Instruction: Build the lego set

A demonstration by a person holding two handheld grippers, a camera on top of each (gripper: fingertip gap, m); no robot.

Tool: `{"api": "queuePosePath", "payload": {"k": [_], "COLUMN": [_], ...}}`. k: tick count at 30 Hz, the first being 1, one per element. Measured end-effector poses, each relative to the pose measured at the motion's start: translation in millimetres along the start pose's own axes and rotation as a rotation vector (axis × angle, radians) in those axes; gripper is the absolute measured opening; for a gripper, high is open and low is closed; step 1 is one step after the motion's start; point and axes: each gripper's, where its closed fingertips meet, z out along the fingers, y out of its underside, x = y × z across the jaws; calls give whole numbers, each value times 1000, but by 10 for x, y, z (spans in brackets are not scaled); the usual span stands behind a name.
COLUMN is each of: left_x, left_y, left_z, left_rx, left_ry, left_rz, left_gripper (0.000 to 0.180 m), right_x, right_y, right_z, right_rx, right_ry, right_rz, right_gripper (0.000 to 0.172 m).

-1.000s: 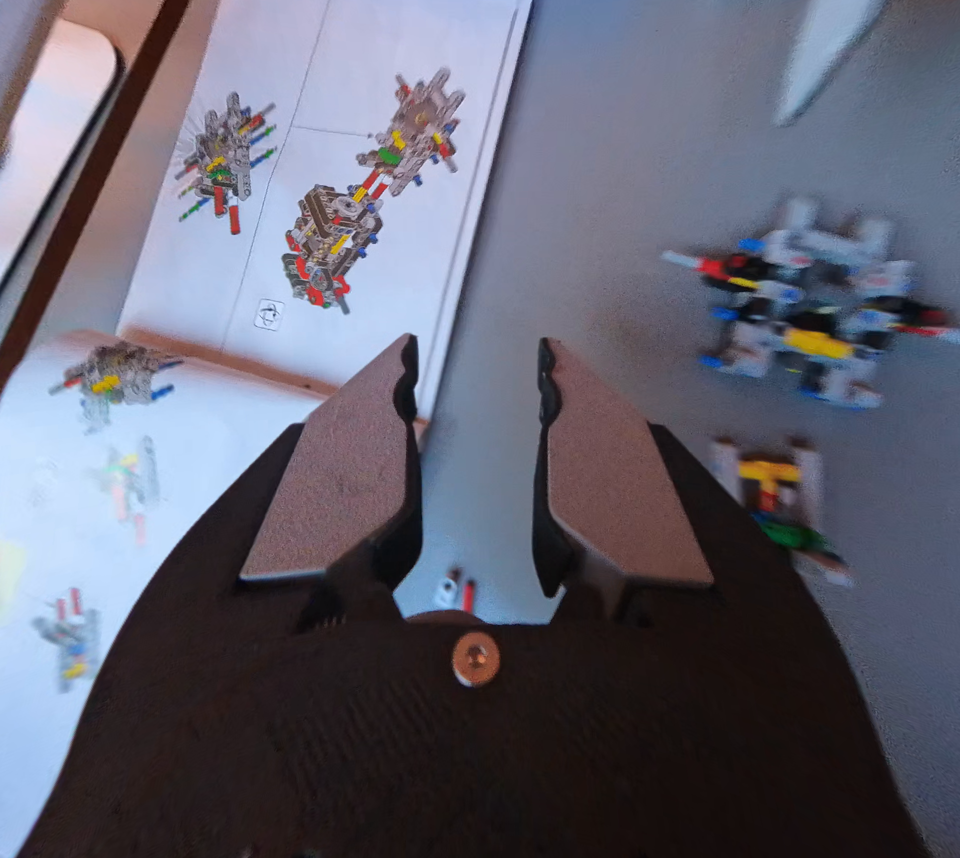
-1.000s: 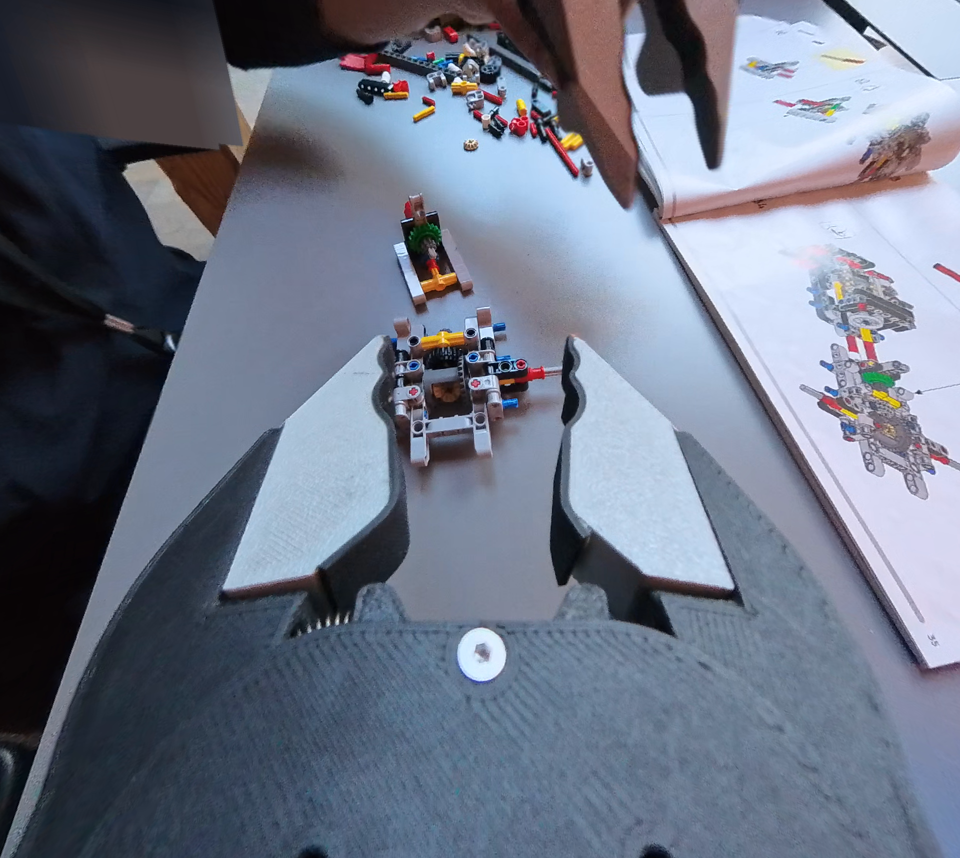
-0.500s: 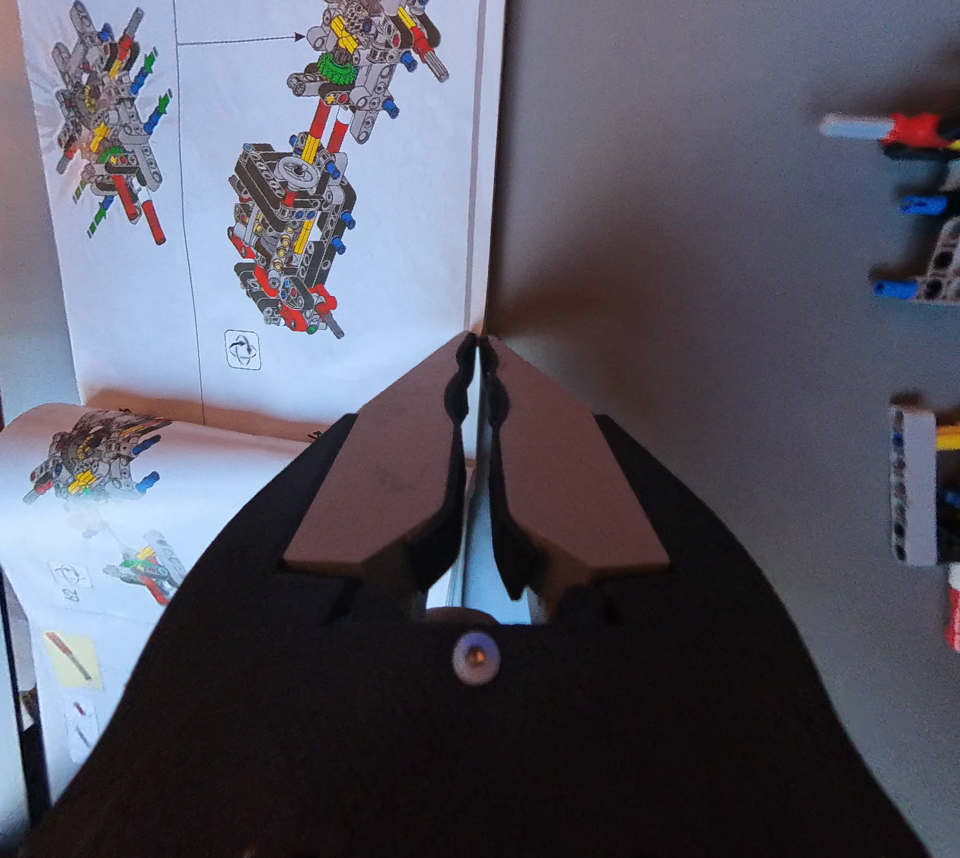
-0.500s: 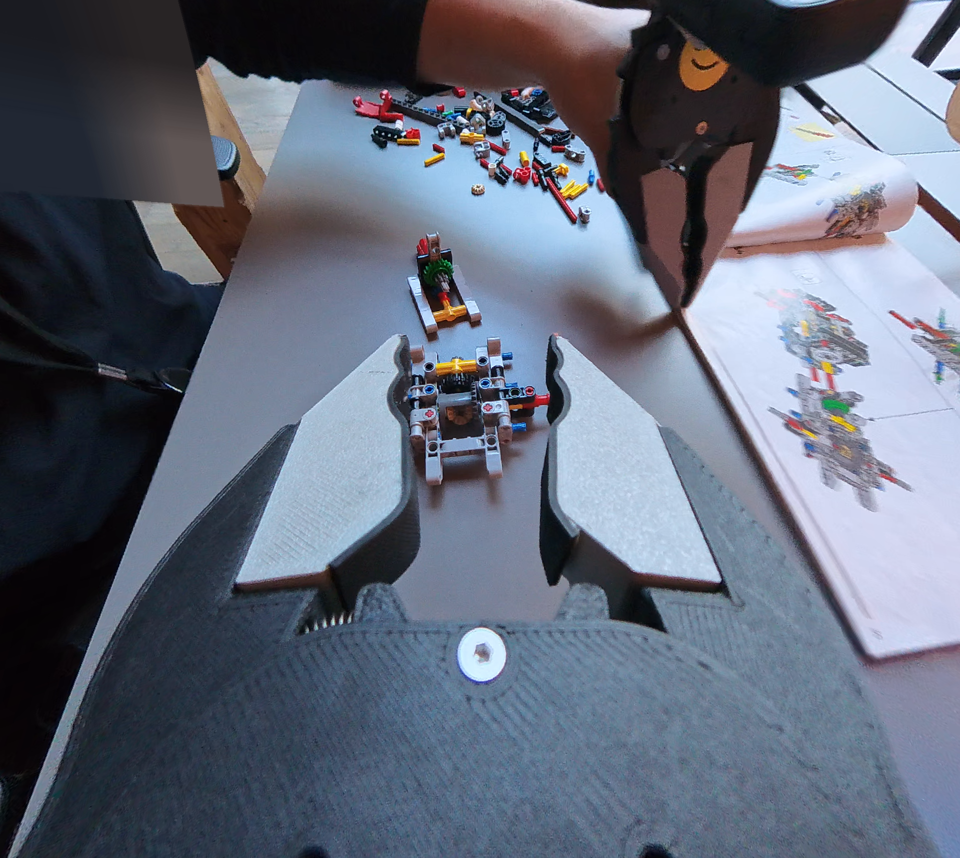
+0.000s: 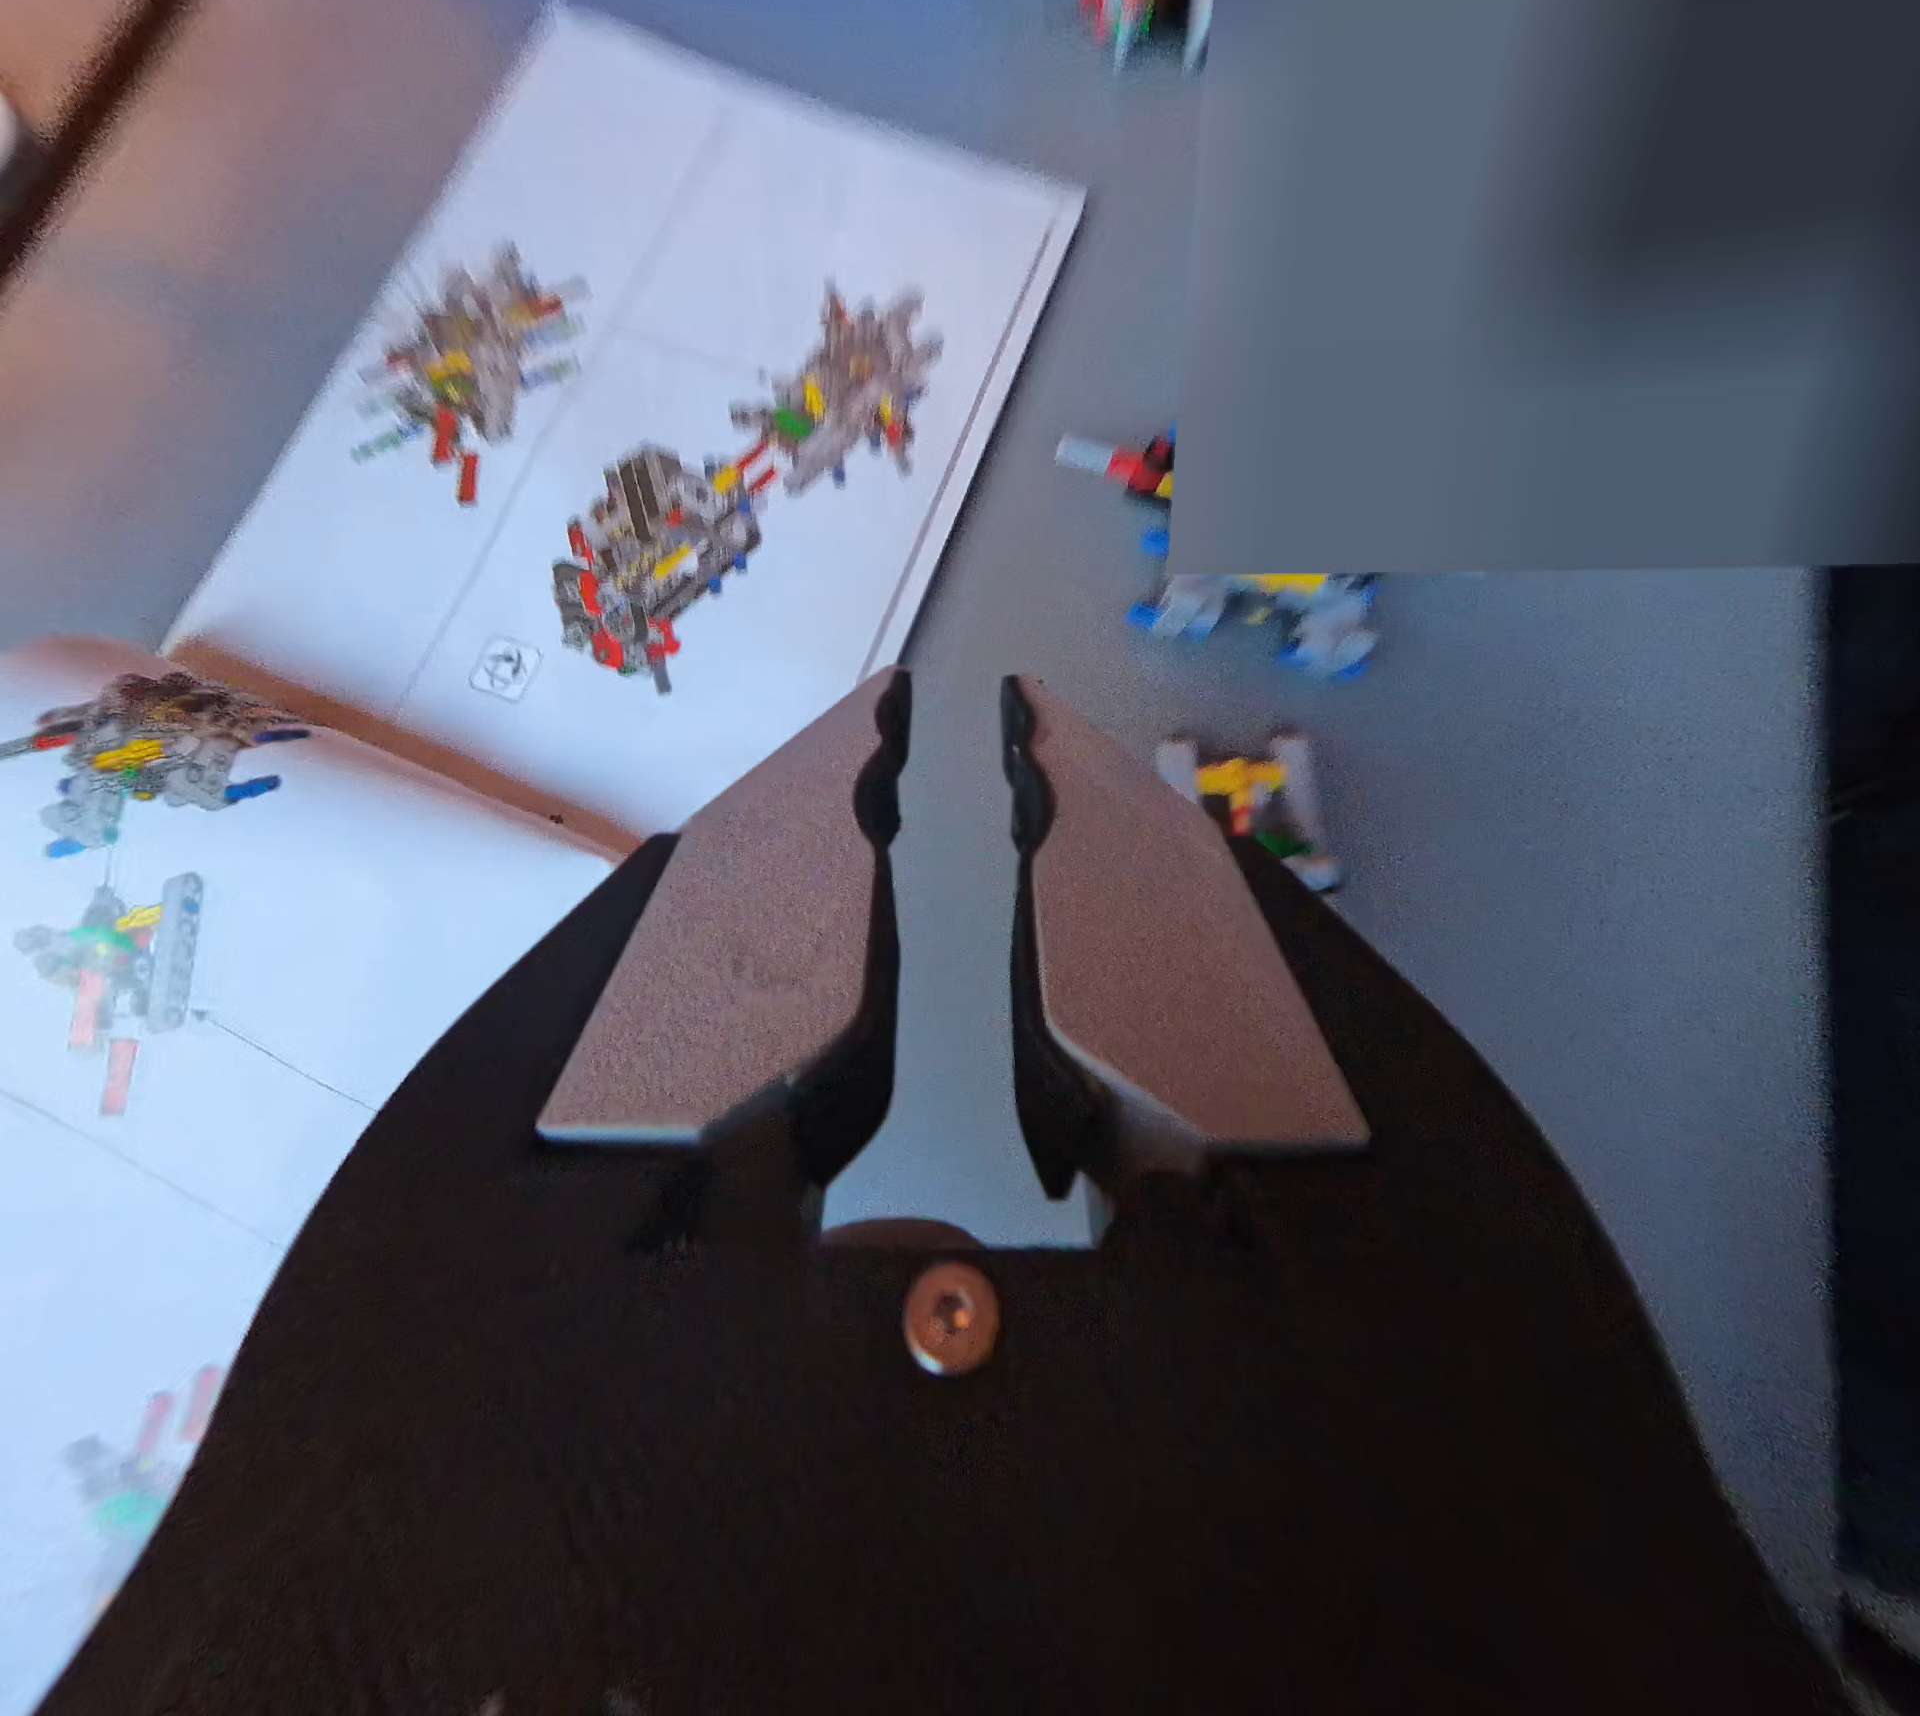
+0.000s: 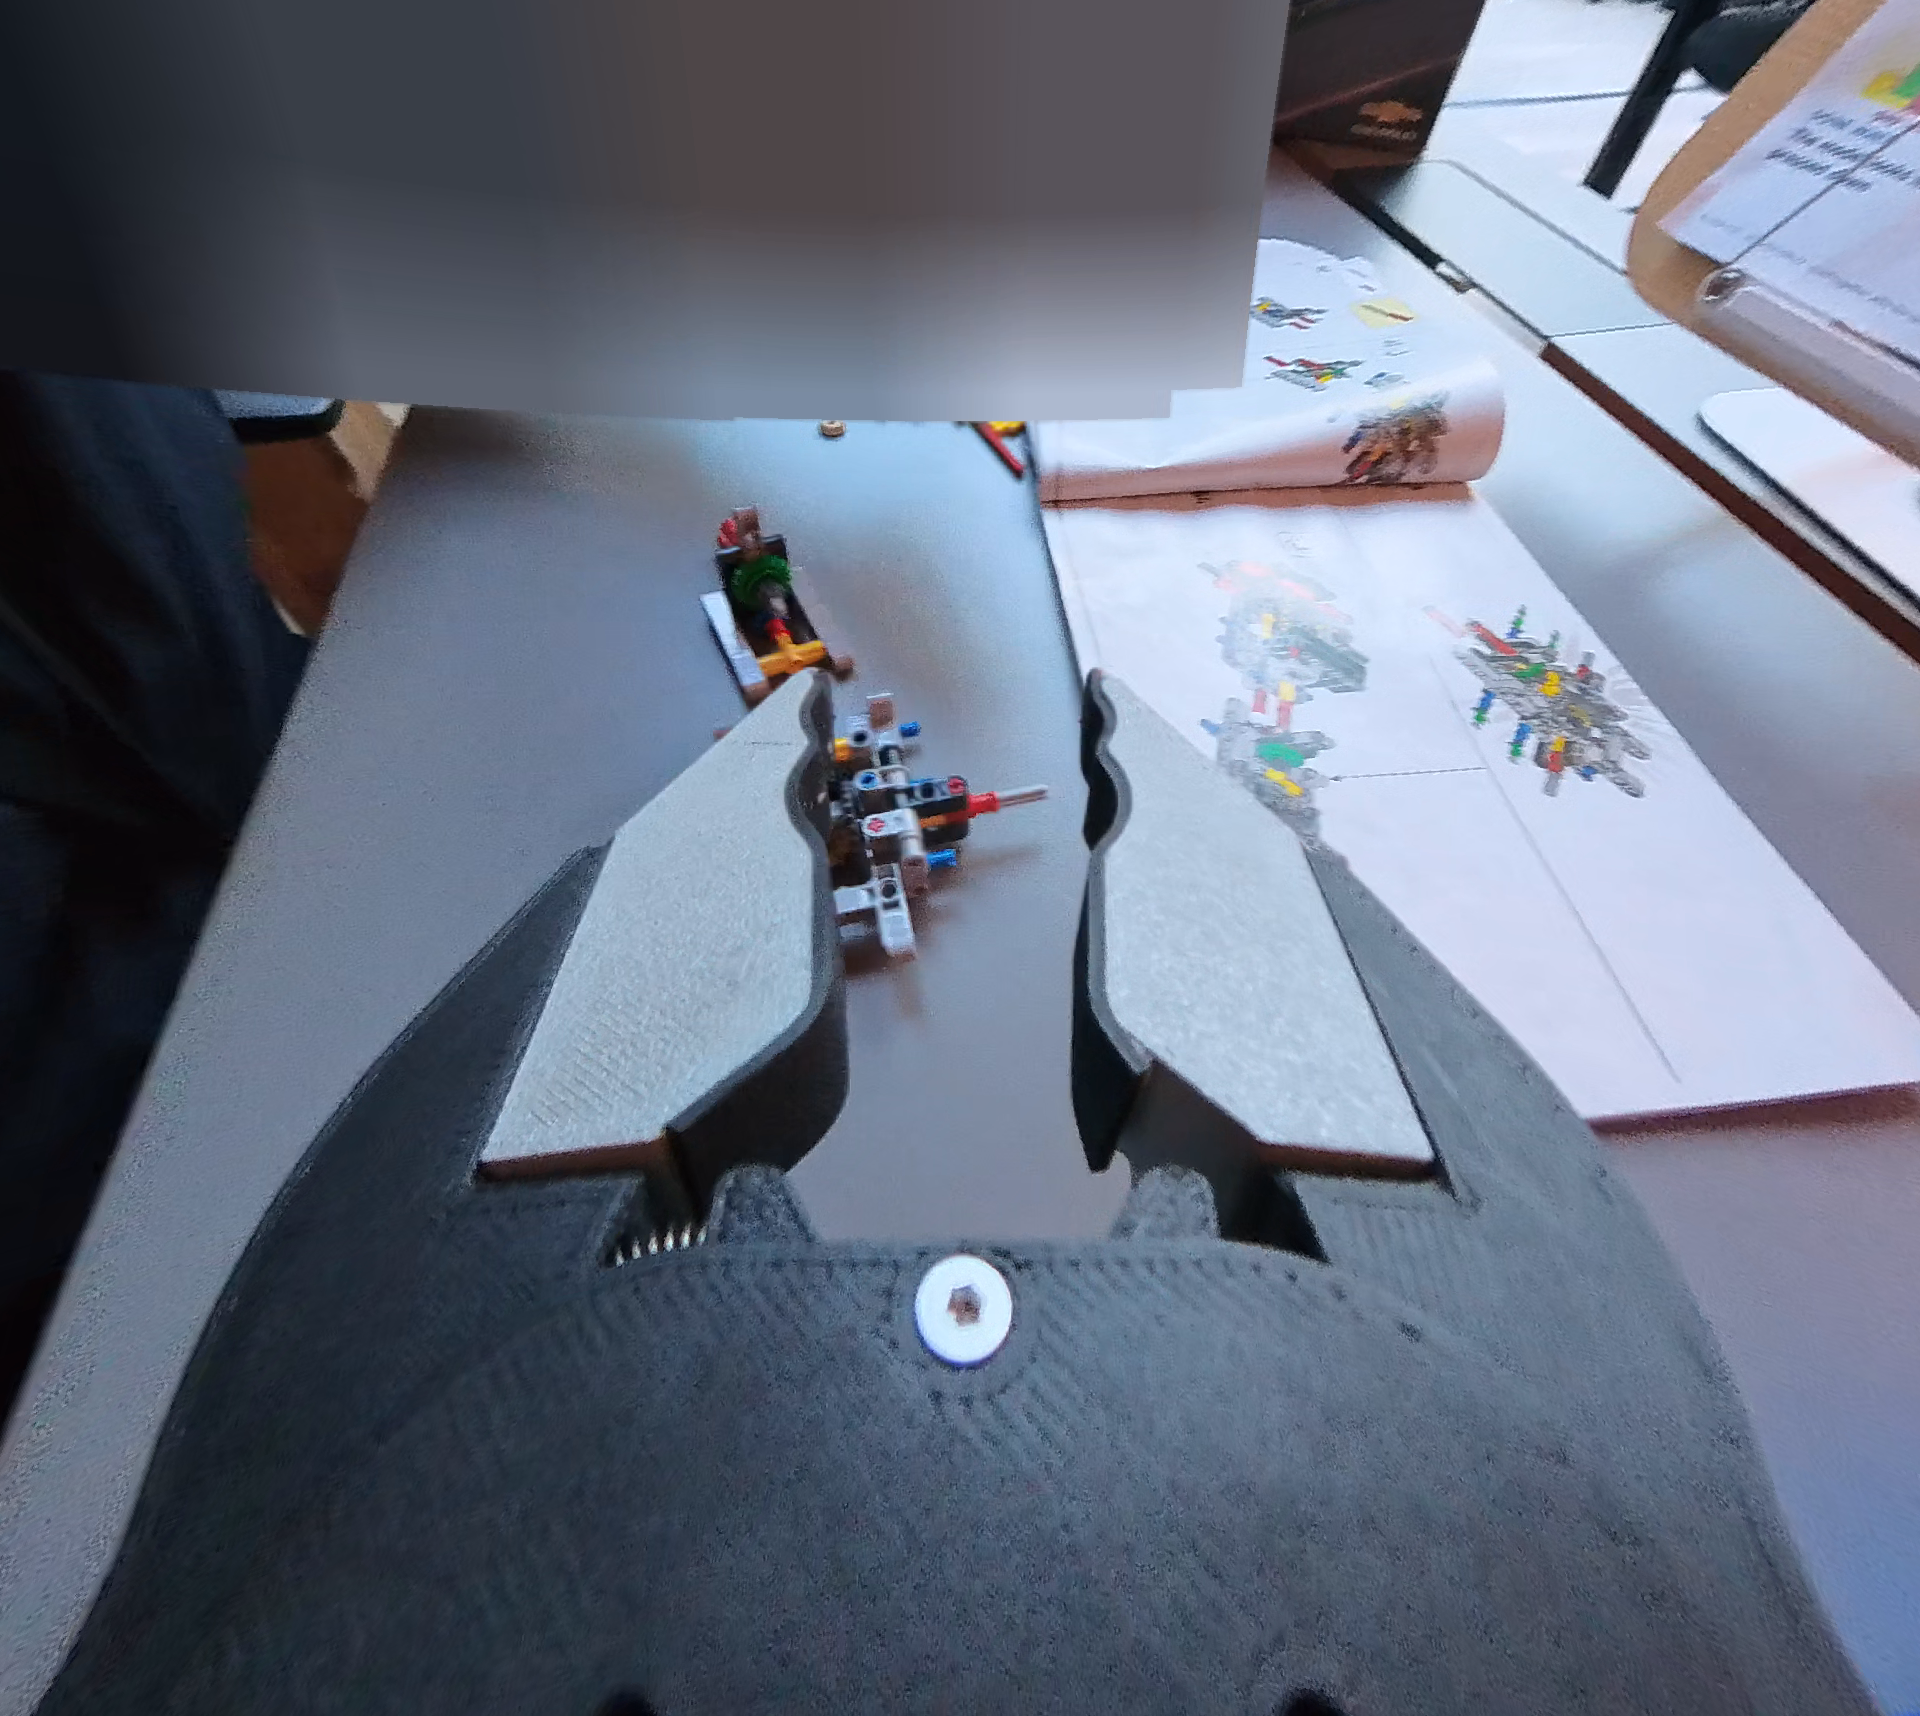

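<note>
Brick assembly (image 6: 894,819), red axle rightward

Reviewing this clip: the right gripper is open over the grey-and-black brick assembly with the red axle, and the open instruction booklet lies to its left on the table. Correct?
One thing is off: the instruction booklet lies to the right of the right gripper, not its left, as the right wrist view shows. The rest holds: the gripper is open over the grey-and-black brick assembly with the red axle, on the table.

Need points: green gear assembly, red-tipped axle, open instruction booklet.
green gear assembly (image 6: 771,617), right wrist view, on its green gear.
red-tipped axle (image 6: 1003,798), right wrist view, on the red collar.
instruction booklet (image 6: 1455,887), right wrist view, on a bare patch of the flat page.
</note>
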Motion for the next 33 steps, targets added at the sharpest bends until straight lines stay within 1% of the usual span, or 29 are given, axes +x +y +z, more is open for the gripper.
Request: {"api": "queuePosePath", "payload": {"k": [2, 4, 6, 8, 10, 11, 12, 15, 16, 19, 21, 23, 26, 33], "left_x": [78, 136, 251, 344, 351, 348, 346, 378, 362, 317, 292, 263, 249, 245], "left_y": [-162, -240, -262, -234, -154, -117, -116, -153, -148, -221, -216, -181, -129, -128], "left_z": [-203, -276, -245, -176, -76, -32, -10, -20, -35, -164, -190, -164, -101, -102], "left_rx": [166, 276, 331, 363, 357, 351, 374, 487, 508, 652, 677, 664, 627, 623], "left_ry": [-36, -80, -60, -19, 5, 24, 45, 124, 121, 110, 120, 106, 74, 38], "left_rz": [-27, -9, 19, 60, 75, 57, 26, -57, -70, -107, -135, -142, -118, -88], "left_gripper": [20, 23, 27, 27, 26, 27, 28, 27, 26, 23, 23, 24, 24, 23], "right_x": [66, 113, 129, 136, 153, 160, 169, 197, 213, 229, 233, 226, 216, 195], "right_y": [39, 94, 169, 236, 277, 271, 249, 200, 203, 258, 302, 318, 302, 261], "right_z": [6, 38, 89, 132, 149, 145, 135, 106, 103, 125, 151, 168, 160, 113], "right_rx": [-7, -16, -32, -40, -38, -28, -10, 20, 18, -9, -27, -29, -15, -6], "right_ry": [43, 69, 58, 32, 17, 14, 17, 34, 46, 54, 46, 30, 17, 35], "right_rz": [-26, -44, -31, 2, 34, 44, 49, 44, 36, 24, 31, 43, 56, 27], "right_gripper": [44, 47, 49, 50, 50, 50, 49, 49, 49, 46, 46, 45, 44, 43]}}
